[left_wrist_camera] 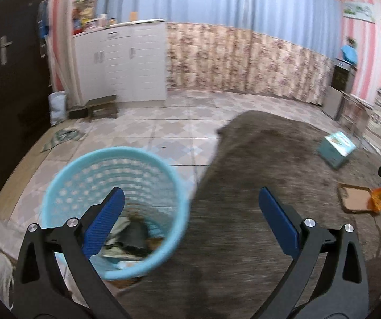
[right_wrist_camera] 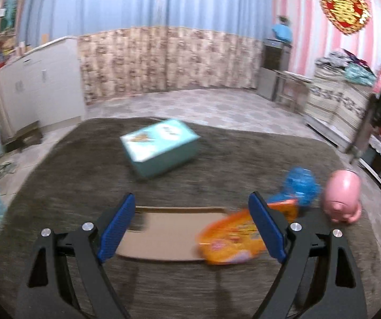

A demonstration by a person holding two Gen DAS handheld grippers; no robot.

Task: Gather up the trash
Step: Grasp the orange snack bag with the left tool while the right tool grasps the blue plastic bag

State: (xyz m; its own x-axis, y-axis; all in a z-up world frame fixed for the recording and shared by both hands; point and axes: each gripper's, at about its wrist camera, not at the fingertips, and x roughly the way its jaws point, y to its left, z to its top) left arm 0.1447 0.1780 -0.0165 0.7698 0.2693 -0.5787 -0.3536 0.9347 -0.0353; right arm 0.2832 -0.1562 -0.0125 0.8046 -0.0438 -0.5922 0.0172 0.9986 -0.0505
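The right gripper (right_wrist_camera: pixel 190 226) is hovering with its blue pads spread wide and nothing between them, pointing down at a flat piece of cardboard (right_wrist_camera: pixel 164 236) lying on the brown rug (right_wrist_camera: pixel 84 180). An orange snack wrapper (right_wrist_camera: pixel 230 242) is overlapping the cardboard's right end, partly behind the right-hand finger. Just beyond that, a crumpled blue wrapper (right_wrist_camera: pixel 301 186) is sitting beside a pink piggy bank (right_wrist_camera: pixel 342 196), which is standing on the rug near its right edge. Farther out, near the rug's middle, a teal box (right_wrist_camera: pixel 161 147) is lying tilted and apart from the other items. The left gripper (left_wrist_camera: pixel 191 215) is also standing wide and empty; its left finger is hanging over the mouth of a light blue mesh basket (left_wrist_camera: pixel 84 164), which is resting at the rug's left edge on the tiled floor (left_wrist_camera: pixel 164 133) and is already holding several scraps of paper and packaging, blurred. From this side the same cardboard (left_wrist_camera: pixel 355 199) and orange wrapper (left_wrist_camera: pixel 380 195) are showing at the far right, well apart from the basket, with open rug between them. Beyond the rug, a white cabinet (left_wrist_camera: pixel 126 61) is standing against the wall with a small step stool (left_wrist_camera: pixel 102 106) at its foot, and blue and floral curtains (left_wrist_camera: pixel 230 40) are covering the back wall.
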